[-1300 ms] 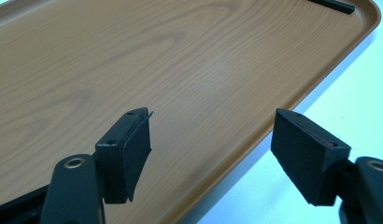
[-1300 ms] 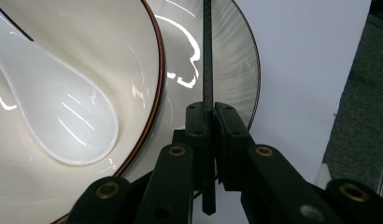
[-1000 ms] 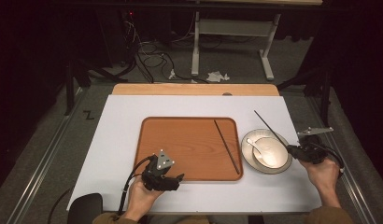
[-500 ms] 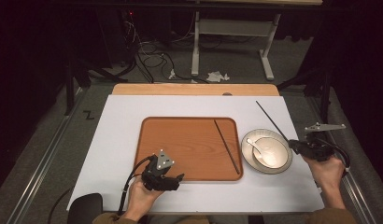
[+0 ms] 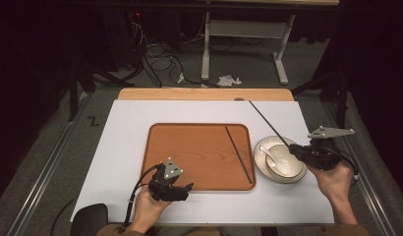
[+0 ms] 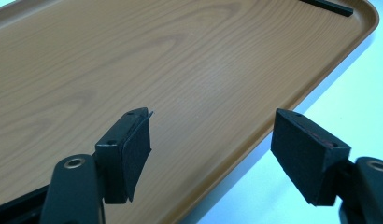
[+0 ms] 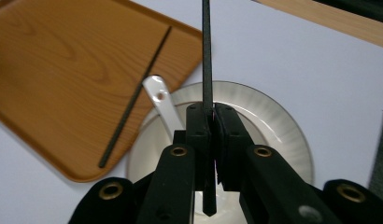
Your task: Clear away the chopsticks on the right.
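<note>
— White covering on the bench (image 5: 116, 147), dark floor and cables behind it. What sits on it?

— A wooden tray (image 5: 189, 152) in the middle, and just beside its right edge a white plate (image 5: 261, 169) with a white bowl (image 5: 288, 164) and a white spoon (image 5: 267, 156) on it.

— And the left tool (image 5: 182, 191)?

— Held low at the tray's near edge. In the left gripper view its jaws stand wide apart with nothing between them; one pad hangs over the tray (image 6: 180, 70), the other over the white surface beside the rim.

— The right tool (image 5: 297, 149)?

— Over the bowl's right side, jaws closed tight on a thin black chopstick (image 5: 268, 123). In the right gripper view that chopstick (image 7: 207, 56) runs straight up from between the pads, away from the tool, with its short end poking out below them above the plate (image 7: 273, 116).

— Is there a second one?

— Yes, another chopstick (image 5: 239, 153) lies flat on the tray along its right side, to the left of the right tool.
</note>
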Demonstrator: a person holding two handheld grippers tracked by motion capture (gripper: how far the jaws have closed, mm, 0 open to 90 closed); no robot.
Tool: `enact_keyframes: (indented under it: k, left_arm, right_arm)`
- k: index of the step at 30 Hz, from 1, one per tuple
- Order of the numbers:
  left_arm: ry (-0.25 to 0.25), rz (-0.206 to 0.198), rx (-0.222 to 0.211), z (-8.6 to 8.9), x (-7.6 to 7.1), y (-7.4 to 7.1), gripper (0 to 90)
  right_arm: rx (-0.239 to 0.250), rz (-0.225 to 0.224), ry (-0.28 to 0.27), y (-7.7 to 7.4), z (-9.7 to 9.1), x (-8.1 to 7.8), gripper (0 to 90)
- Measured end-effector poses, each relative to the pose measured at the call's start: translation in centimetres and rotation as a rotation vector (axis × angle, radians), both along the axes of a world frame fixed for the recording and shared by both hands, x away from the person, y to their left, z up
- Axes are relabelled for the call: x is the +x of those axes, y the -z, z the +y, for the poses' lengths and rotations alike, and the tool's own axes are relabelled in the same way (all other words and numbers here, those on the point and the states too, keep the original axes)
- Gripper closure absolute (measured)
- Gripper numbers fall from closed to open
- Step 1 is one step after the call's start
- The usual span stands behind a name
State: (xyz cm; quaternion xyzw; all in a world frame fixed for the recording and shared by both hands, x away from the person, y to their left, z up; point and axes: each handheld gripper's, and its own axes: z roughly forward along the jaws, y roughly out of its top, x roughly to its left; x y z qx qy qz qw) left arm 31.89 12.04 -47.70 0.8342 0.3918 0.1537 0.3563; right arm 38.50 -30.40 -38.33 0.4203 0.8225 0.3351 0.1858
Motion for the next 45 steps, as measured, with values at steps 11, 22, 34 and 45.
enact_keyframes:
  k: [11,22,34,45]
  left_arm:
    - [0.0,-0.005,0.0,0.0,0.0,-0.1,28.6]
    - [0.003,-0.001,0.005,-0.1,0.0,0.0,28.6]
    - [0.005,0.003,0.005,-0.1,0.1,0.1,28.6]
    - [0.008,0.005,0.005,-0.2,0.0,0.1,28.6]
  right_arm:
    - [-0.013,-0.009,-0.15,0.8,6.6,-1.7,86.3]
    - [-0.117,0.074,-0.181,4.8,10.3,-0.7,86.3]
    - [-0.183,0.168,-0.184,8.0,13.0,0.5,86.1]
    - [-0.212,0.209,-0.198,9.7,13.9,0.5,85.5]
